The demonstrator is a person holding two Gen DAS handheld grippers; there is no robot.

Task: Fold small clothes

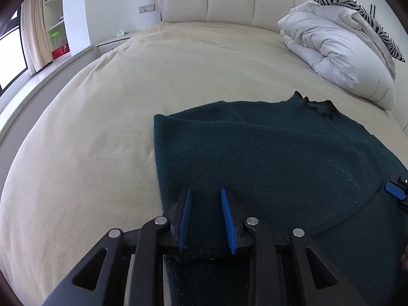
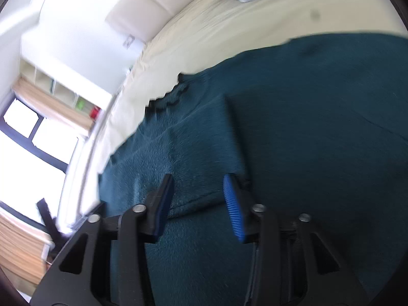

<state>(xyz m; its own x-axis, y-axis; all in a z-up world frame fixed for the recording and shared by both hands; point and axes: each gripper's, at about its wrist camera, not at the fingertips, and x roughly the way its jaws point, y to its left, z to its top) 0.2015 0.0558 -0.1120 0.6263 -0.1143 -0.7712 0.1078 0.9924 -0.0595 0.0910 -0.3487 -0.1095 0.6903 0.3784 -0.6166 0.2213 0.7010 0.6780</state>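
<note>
A dark teal knitted sweater (image 1: 280, 153) lies flat on the cream bed sheet (image 1: 102, 127), its ruffled collar (image 1: 318, 104) towards the headboard. My left gripper (image 1: 206, 201) hovers over the sweater's near left corner. Its blue pads stand apart and the knit lies between them unpinched. A part of my right gripper (image 1: 396, 191) shows at the sweater's right edge. In the blurred right wrist view, my right gripper (image 2: 199, 191) is open over a folded edge of the sweater (image 2: 306, 127). That edge runs between the fingers and the pads do not press on it. The collar (image 2: 168, 99) lies further ahead.
A bunched white duvet (image 1: 336, 51) and a zebra-print pillow (image 1: 357, 7) sit at the bed's far right, against the padded headboard (image 1: 229, 0). A nightstand (image 1: 112, 43), a shelf and a window stand beyond the bed's left side. Bare sheet stretches left of the sweater.
</note>
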